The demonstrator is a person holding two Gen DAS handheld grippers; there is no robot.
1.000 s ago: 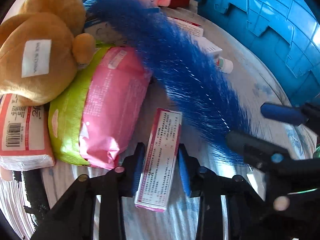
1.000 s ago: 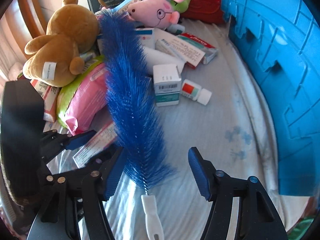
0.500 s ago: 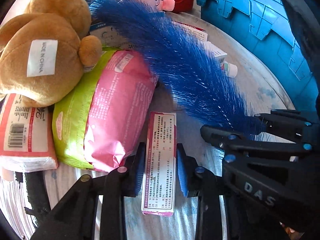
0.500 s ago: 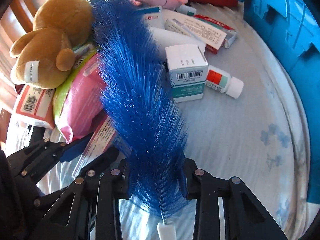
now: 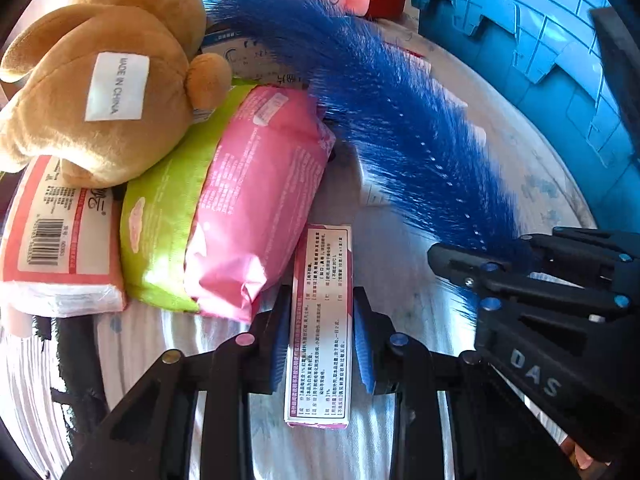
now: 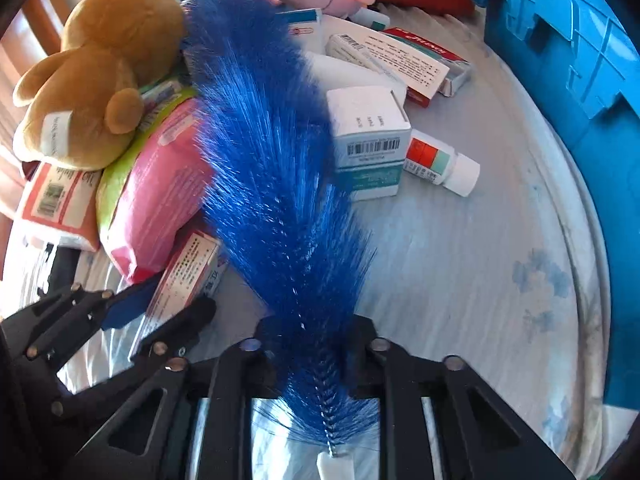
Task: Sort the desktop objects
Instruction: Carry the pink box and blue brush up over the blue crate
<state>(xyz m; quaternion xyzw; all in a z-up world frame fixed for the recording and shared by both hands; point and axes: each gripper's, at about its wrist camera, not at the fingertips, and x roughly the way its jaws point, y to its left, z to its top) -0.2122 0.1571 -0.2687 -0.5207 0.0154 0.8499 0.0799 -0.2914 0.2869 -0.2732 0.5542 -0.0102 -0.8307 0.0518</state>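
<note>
Right gripper point(image 6: 316, 344) clamped on bristle base of blue brush point(image 6: 272, 168); left gripper point(image 5: 320, 336) pinching pink-edged carton point(image 5: 320, 320), mid-tabletop point(image 6: 460, 260). Risks: bristles compress, brush slips; long head sweeps white box point(image 6: 368, 140), bottle point(image 6: 444, 164); 2 grippers collide.

Both cameras ride just behind their jaws and look steeply down at the cluttered table point(image 5: 404, 264) from close above. The left one sits near the pink packet point(image 5: 256, 204) and brown teddy bear point(image 5: 100, 92), facing far toward the blue crate point(image 5: 540, 40). The right one stands just to its right. Both share the blue brush point(image 6: 272, 168), bear, packet and crate.
</note>
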